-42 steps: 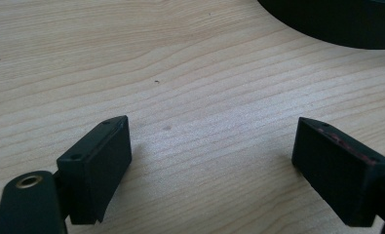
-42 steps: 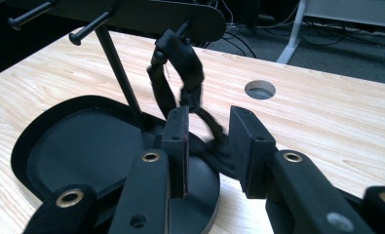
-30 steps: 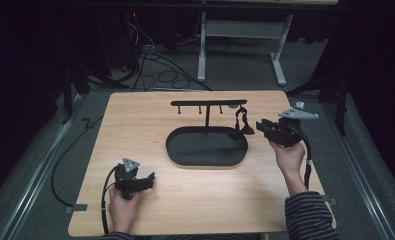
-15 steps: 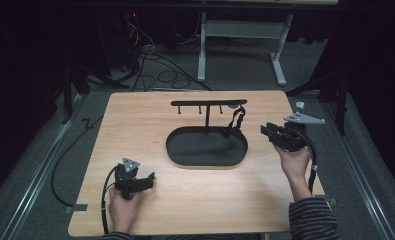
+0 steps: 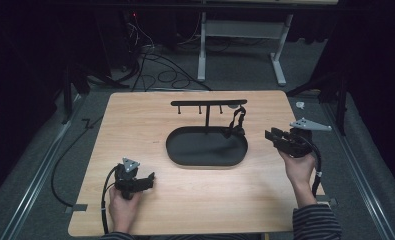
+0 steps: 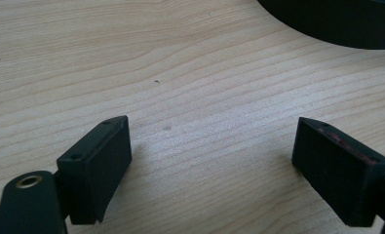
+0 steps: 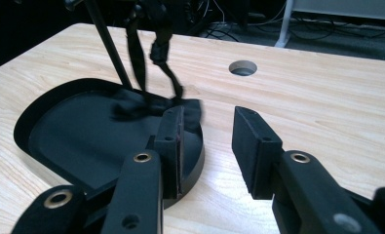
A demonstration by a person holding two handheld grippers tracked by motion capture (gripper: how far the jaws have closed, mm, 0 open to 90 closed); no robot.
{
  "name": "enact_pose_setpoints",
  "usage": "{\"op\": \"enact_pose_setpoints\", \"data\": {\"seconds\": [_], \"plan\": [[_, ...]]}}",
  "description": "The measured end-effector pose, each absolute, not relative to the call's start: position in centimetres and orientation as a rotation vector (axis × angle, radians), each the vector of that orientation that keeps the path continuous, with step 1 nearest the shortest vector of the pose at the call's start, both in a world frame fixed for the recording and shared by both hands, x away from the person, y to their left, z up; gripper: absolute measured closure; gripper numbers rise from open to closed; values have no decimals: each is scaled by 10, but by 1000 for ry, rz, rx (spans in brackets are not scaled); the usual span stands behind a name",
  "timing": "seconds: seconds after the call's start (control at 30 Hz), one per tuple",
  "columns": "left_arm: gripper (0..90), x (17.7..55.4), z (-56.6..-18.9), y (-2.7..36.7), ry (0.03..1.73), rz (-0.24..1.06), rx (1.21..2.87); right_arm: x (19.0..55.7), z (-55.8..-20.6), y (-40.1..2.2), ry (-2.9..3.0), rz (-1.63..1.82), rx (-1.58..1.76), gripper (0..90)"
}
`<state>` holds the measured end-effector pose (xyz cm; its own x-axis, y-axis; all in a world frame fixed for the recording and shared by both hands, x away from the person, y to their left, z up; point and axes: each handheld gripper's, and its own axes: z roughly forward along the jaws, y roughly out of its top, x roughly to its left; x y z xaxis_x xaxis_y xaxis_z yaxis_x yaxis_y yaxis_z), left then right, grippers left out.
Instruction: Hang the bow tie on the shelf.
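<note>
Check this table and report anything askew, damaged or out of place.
Little stands out. A black strap hangs from the right end of the stand's crossbar, its lower end bunched loosely on the black oval tray rather than hanging free. Both grippers, left and right, are open and empty.

Down at the near edge, a dark-and-light striped sleeve [image 5: 312,222] covers the person's right forearm. That hand carries the black two-jaw right gripper [image 5: 272,136], topped by a grey three-cornered plate [image 5: 310,124], with a black cable [image 5: 317,167] looping off it. The black left gripper [image 5: 151,176] wears its own small grey three-cornered plate [image 5: 130,164] and trails a black cable [image 5: 105,200]. Up close, the right gripper's arms show brass-ringed screw holes [image 7: 142,157] behind blocky black pads [image 7: 256,148]. The left gripper's pads [image 6: 98,168] are matte black wedges, one edged with a reddish scuff.
</note>
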<state>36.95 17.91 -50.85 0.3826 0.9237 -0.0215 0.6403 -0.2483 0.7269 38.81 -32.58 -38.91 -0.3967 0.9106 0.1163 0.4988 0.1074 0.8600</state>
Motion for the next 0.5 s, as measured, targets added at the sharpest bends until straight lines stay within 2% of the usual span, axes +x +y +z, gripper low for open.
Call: {"op": "enact_pose_setpoints", "data": {"seconds": [0.5], "plan": [[149,370,-508,179,1341,553,1986,375,-394,-332,1933,1257,1380,649]]}}
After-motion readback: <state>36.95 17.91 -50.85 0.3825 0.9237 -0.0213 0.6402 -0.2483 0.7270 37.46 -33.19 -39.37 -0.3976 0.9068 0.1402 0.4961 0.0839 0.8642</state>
